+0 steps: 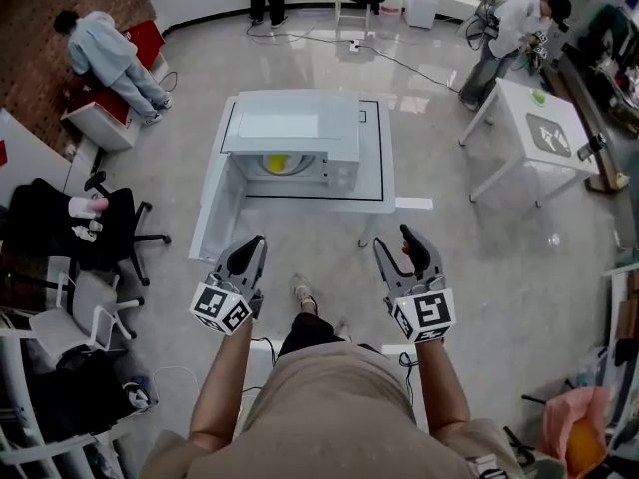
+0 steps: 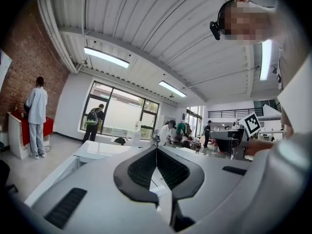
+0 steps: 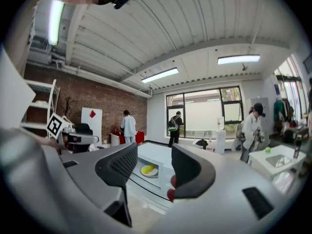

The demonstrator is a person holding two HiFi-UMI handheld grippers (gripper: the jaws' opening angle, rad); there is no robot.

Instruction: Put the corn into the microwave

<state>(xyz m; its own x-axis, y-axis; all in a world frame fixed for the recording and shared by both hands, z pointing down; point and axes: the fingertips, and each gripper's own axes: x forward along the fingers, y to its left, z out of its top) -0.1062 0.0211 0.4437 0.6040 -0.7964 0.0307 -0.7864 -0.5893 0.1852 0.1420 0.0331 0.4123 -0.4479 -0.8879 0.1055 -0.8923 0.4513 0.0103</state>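
Observation:
The white microwave (image 1: 295, 128) stands on a low white table (image 1: 384, 193) ahead of me. Yellow corn (image 1: 275, 162) lies on a plate inside its cavity, and the right gripper view shows that corn (image 3: 148, 169) too. My left gripper (image 1: 256, 243) is held in the air short of the table's near edge, its jaws closed tip to tip with nothing in them; the left gripper view shows this gripper (image 2: 156, 150) the same way. My right gripper (image 1: 394, 241) hovers beside it, open and empty, and in its own view the right gripper (image 3: 155, 152) frames the microwave (image 3: 158, 162) between the jaws.
Black office chairs (image 1: 110, 218) crowd the left. A white side table (image 1: 544, 133) stands at the right with a person (image 1: 509, 28) bent next to it. Another person (image 1: 110, 53) leans over a red-and-white cabinet at the back left. A cable (image 1: 399, 63) crosses the floor behind the microwave.

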